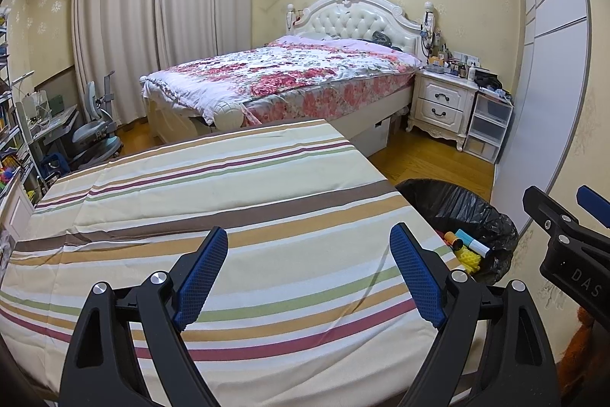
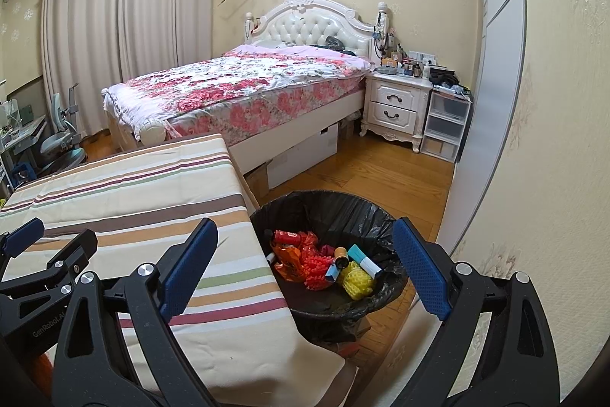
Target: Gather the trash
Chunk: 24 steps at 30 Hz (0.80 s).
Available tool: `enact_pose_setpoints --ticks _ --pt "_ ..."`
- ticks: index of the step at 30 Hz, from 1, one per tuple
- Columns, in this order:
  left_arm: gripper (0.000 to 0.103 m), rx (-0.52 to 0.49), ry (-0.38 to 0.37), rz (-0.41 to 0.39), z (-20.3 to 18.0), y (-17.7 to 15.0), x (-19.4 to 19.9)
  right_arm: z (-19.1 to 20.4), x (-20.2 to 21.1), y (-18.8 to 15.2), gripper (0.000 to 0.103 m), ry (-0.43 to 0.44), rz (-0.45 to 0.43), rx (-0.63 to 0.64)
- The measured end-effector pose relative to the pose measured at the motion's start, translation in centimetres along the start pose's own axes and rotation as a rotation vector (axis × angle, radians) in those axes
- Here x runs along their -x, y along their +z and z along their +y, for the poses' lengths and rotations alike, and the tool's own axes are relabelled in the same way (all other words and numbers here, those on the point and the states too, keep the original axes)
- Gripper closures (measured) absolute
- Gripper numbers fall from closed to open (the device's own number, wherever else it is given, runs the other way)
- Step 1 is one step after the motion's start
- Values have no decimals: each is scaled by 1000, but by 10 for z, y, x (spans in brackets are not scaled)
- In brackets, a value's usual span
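Left wrist view: the left claw (image 1: 309, 273) hangs over the striped tabletop (image 1: 213, 201) with its jaws spread wide and nothing between them. The blue pads (image 1: 202, 277) carry a fine diamond-knurl texture; the arms are matte black plastic with bright metal pivot pins. The cloth is smooth woven fabric in cream, tan, brown, green and maroon bands, lightly creased. No loose item shows on it. At the right edge, the black-lined trash bin (image 1: 492, 216) stands on the wooden floor just beside the tabletop corner.

Right wrist view: the right claw (image 2: 305, 269) is likewise spread and empty — positioned above the bin's near rim. Inside the trash bin (image 2: 335, 205), the crinkled glossy liner holds the collected trash (image 2: 324, 262): red foil wrappers, a red and a yellow foam mesh sleeve, a small cylindrical bottle, and a teal-and-white tube.

Judged status: collection appears at or near completion, since the visible tabletop carries no trash. The next move calls for scanning the remaining surface for any hidden item, or withdrawing both claws.
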State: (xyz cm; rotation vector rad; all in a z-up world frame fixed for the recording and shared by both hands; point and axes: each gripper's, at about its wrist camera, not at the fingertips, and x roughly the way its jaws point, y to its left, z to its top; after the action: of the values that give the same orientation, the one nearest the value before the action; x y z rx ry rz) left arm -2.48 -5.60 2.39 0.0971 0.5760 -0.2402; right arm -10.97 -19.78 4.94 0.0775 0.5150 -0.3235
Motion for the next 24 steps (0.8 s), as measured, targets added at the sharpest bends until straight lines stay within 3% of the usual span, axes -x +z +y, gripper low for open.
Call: enact_pose_setpoints --ticks 24 --pt "19 2 -1 3 1 0 1 1 0 1 12 1 1 2"
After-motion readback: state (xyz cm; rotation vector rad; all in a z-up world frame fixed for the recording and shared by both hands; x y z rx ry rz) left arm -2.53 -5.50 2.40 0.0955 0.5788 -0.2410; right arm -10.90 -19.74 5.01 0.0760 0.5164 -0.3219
